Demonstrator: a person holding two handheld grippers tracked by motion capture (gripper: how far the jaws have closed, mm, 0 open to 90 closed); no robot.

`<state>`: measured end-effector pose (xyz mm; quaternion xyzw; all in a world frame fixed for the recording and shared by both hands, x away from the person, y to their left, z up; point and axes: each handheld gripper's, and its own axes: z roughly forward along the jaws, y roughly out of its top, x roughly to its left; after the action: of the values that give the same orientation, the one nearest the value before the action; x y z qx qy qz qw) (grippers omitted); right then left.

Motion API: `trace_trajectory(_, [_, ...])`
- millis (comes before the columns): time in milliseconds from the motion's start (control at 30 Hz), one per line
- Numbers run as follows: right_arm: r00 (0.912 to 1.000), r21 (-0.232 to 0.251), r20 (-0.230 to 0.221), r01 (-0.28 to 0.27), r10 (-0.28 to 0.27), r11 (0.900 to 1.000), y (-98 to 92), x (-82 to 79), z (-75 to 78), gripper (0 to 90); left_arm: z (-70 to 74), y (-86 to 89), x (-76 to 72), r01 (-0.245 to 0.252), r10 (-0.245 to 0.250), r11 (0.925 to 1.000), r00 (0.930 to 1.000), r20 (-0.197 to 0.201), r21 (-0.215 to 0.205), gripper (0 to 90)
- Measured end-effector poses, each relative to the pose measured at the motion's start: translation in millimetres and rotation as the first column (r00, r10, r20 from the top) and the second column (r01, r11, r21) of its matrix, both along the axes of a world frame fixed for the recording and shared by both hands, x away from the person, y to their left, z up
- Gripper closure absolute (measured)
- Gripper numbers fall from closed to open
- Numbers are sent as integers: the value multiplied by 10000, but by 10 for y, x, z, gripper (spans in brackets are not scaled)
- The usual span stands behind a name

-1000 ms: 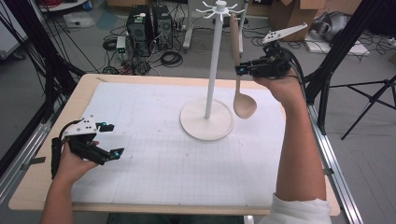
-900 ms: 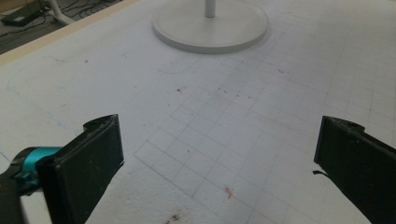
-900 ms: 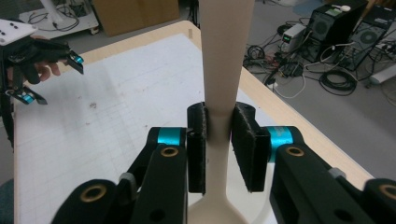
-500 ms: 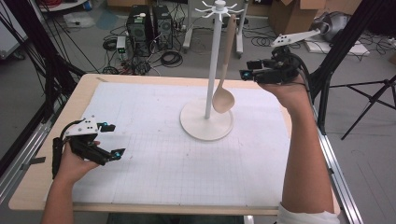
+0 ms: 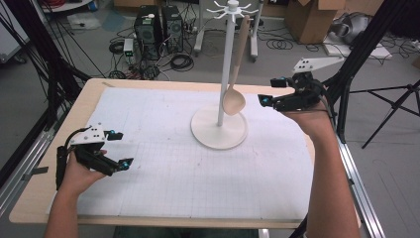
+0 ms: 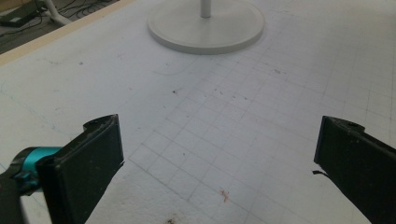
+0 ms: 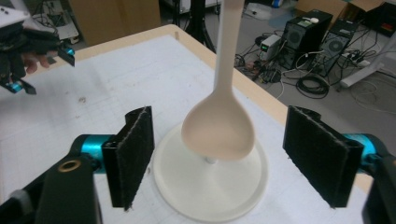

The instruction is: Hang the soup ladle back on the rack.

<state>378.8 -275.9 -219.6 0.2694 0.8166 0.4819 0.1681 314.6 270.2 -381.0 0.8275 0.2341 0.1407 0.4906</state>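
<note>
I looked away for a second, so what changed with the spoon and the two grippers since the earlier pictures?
The right gripper has let go of the wooden spoon and drawn back to the right, its fingers open. The spoon, carried leftward to the white stand, now hangs from a hook at its top. The left gripper stayed open and low over the table; the stand did not move.

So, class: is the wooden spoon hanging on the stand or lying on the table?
Hanging: the spoon dangles bowl-down from the stand's top hooks.
</note>
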Motion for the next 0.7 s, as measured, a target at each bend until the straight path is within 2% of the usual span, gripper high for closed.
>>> trace_trajectory(167, [9999,11,29,-136,136,9999,12,-83,-107,181,-2,2,2,16,-16,10000,10000,-6,50,17])
trace_trajectory(200, [9996,40,11,-280,280,9996,27,-141,-185,157,-2,0,0,2,-2,10000,10000,-11,20,17])
trace_trajectory(333, [9989,125,-25,-473,473,9988,34,-223,-302,142,2,4,-3,-9,9,10000,10000,10,8,17])
trace_trajectory(400, [9982,326,47,-592,591,9977,27,-271,-368,141,1,4,-2,-2,2,10000,10000,4,10,17])
trace_trajectory(700, [9970,579,38,-770,769,9953,25,-425,-625,103,1,-4,-3,-9,9,10000,10000,7,17,17])
